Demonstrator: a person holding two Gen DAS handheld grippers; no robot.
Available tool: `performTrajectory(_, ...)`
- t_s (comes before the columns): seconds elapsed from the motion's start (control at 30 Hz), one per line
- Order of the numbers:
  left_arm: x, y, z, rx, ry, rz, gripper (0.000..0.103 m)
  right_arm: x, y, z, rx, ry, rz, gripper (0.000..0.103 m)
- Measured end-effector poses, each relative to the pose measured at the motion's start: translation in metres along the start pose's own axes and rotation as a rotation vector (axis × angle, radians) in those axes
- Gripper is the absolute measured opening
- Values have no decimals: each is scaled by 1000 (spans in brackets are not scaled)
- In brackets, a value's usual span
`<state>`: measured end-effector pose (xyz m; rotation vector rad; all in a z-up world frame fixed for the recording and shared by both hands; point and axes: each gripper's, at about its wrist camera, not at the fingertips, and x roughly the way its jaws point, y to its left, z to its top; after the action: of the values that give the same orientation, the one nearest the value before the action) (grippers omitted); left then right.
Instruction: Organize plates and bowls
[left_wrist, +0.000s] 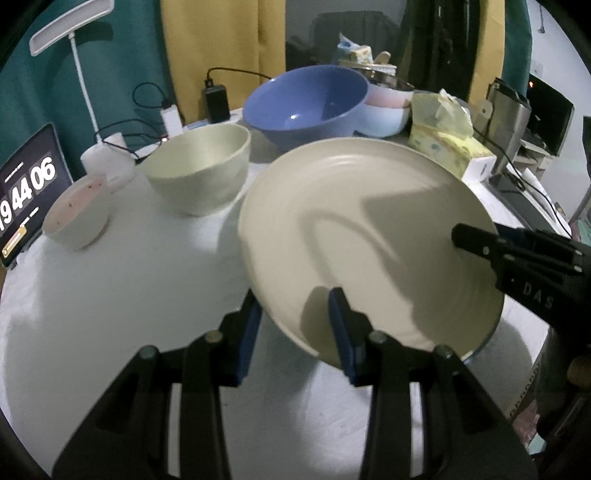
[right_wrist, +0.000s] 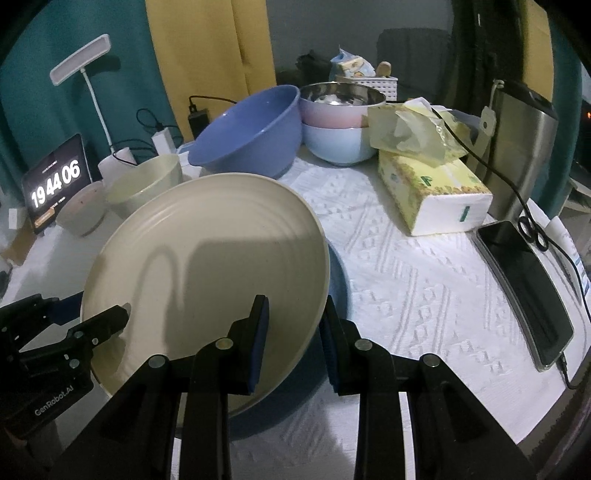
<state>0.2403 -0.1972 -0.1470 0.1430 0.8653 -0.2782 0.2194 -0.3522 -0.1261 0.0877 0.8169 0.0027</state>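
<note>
Jaws of both grippers clamp one cream plate; five bowls behind.

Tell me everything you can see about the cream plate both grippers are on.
The cream plate is round and matte, with faint concentric ridges inside its rim; it looks ceramic or melamine. It is tilted, its far edge raised. The left gripper and the right gripper each have their jaws closed over its rim, on opposite sides. A blue plate lies directly below on the white tablecloth; contact between them cannot be told.
</note>
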Motion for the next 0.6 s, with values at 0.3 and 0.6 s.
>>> performTrajectory(0.3, 7, -2, -1, -10, 28, -16, 40, -3, 1, 0, -3, 1, -19, 30)
performTrajectory(0.6, 6, -2, -2, -16, 31, -25, 46, -9, 3, 1, -20, -22, -65, 44)
